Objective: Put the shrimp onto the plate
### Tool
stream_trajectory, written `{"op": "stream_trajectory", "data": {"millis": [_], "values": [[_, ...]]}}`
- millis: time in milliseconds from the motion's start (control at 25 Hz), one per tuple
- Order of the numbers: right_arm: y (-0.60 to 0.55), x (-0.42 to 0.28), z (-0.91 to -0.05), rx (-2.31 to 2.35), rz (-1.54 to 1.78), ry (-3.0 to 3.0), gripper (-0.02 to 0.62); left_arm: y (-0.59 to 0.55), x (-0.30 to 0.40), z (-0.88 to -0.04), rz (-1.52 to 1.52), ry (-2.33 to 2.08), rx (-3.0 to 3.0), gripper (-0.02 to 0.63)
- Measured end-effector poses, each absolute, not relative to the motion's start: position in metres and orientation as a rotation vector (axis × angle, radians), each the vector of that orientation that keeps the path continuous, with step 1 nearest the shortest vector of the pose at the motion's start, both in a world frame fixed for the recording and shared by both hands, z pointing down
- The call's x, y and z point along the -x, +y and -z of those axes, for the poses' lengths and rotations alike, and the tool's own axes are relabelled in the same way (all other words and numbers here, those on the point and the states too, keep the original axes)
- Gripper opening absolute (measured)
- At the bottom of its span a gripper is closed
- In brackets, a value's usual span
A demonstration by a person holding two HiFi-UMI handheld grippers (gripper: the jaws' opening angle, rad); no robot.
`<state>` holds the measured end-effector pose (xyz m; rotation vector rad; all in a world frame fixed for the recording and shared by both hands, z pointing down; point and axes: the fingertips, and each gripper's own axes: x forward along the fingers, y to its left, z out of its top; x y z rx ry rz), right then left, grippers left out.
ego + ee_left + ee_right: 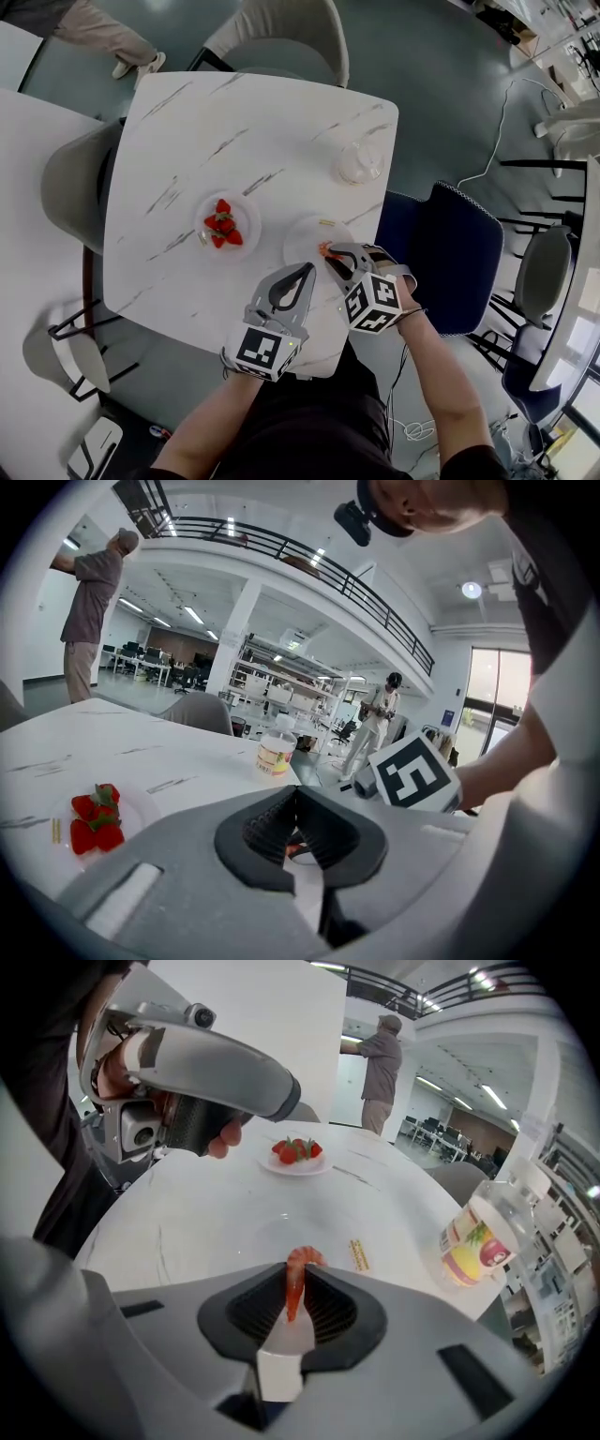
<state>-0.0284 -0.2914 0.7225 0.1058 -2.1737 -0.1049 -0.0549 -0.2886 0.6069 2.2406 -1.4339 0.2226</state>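
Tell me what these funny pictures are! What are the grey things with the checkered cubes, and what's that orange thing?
A person holds a grabbing tool in each hand. One camera sits on the person's head and looks down; one more rides on each tool, looking along it. The right claw pinches an orange shrimp over a white plate. The left claw is closed on nothing. The marble table also holds a dish of strawberries and a small bottle.
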Motion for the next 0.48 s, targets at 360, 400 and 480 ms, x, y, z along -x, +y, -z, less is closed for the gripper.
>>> {"op": "stream_trajectory", "data": {"millis": [360,400,480], "values": [[-0.2919,0.031,-0.7289,-0.062,0.086,-2.12,0.061,-0.2903,0.0606,-0.612,-0.234,-1.449,-2.209,0.008],[-0.2914,0.0311,-0.7278,-0.057,0.074,-2.12,0.064,-0.2901,0.0609,-0.6114,-0.235,-1.45,-2.209,0.008],[-0.29,0.0314,-0.7235,-0.055,0.047,-2.126,0.084,-0.2894,0.0612,-0.6094,-0.236,-1.45,-2.212,0.008]]}}
